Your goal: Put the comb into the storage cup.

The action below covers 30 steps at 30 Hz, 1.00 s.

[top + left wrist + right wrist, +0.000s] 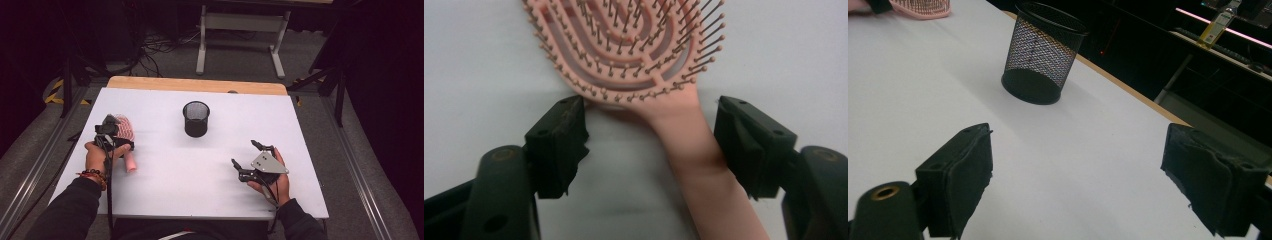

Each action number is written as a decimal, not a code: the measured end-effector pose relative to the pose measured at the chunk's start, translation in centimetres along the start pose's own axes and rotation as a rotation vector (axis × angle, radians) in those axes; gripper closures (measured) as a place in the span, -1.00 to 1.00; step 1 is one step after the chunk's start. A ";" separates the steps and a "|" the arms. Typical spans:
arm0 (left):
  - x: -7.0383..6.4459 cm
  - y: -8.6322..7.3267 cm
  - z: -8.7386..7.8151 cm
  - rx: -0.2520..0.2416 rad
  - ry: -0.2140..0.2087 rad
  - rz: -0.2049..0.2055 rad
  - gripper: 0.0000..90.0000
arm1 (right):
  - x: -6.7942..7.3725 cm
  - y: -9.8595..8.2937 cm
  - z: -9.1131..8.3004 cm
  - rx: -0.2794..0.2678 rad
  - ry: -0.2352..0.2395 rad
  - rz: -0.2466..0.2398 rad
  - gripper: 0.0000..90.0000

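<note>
- My left gripper (pixel 651 145) sits low over the pink hairbrush (pixel 639 60) at the left side of the white table (pixel 200 170). Jaws spread wide, one on each side of the handle where it meets the bristle head.
- In the left gripper view the right jaw sits just beside the handle; I cannot tell if it touches. The left jaw stands apart from it, with bare table between. Nothing clamped.
- The brush lies flat, bristles up, head pointing away from me, handle running back between the jaws toward the hand.
- From the high view, the left gripper (pixel 112 135) covers part of the brush (pixel 126 131); the handle end pokes out beside the left hand (pixel 97 157).
- My right gripper (pixel 250 161) rests at the right near side of the table, well apart from the brush, jaws wide open and holding nothing.
- Black mesh cup (pixel 196 118) stands upright mid-table, between the two grippers and farther out. In the right gripper view, the cup (pixel 1043 60) is ahead of the open jaws.
</note>
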<state>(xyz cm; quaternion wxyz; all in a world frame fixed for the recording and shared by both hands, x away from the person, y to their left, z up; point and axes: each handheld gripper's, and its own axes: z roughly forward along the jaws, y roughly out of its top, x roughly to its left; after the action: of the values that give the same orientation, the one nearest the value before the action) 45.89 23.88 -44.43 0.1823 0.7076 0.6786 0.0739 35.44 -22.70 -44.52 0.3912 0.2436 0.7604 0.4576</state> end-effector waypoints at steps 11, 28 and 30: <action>0.8 0.1 -0.3 -0.015 0.059 0.028 0.53 | -0.5 -0.6 -0.8 0.003 0.006 0.076 -0.70; 2.9 -0.6 -1.0 -0.183 -0.036 0.162 0.55 | -0.9 -1.0 -0.5 0.010 0.041 0.128 -0.70; 2.9 -0.9 -1.4 -0.223 -0.018 0.182 0.55 | -1.0 -1.1 -0.5 0.015 0.035 0.138 -0.70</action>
<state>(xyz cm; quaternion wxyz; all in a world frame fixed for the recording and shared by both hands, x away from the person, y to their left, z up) 44.78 26.97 -43.82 0.2582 0.7424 0.5975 0.1588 35.56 -24.19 -44.97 0.3435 0.2901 0.7520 0.4820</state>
